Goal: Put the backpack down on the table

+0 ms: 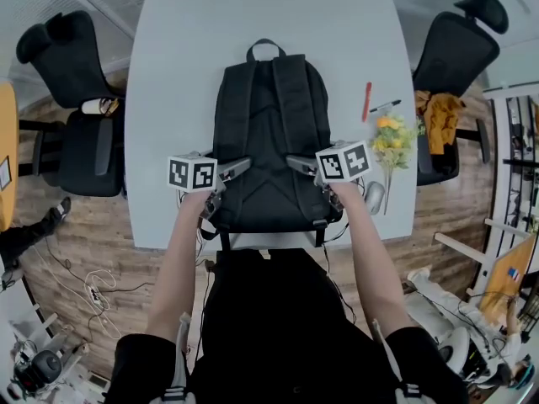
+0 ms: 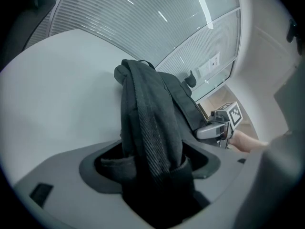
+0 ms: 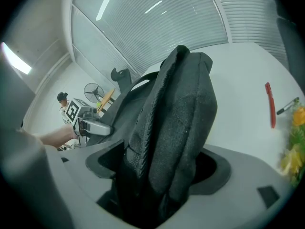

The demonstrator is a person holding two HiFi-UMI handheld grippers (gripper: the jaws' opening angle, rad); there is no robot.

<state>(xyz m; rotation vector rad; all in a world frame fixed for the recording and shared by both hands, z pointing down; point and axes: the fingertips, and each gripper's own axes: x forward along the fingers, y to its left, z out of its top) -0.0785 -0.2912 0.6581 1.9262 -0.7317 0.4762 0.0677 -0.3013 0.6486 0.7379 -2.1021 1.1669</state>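
Note:
A black backpack lies flat on the white table, straps up and top handle pointing away from me. My left gripper is at its lower left side and my right gripper at its lower right side. In the left gripper view a fold of the backpack runs between the jaws with dark gaps on both sides of it. The right gripper view shows a thicker fold of the backpack lying loose between those jaws, with a gap to its right. Both grippers stand open.
A red pen, a black marker and a bunch of yellow flowers lie to the right of the backpack. Black office chairs stand at both sides of the table. The near table edge runs just under my hands.

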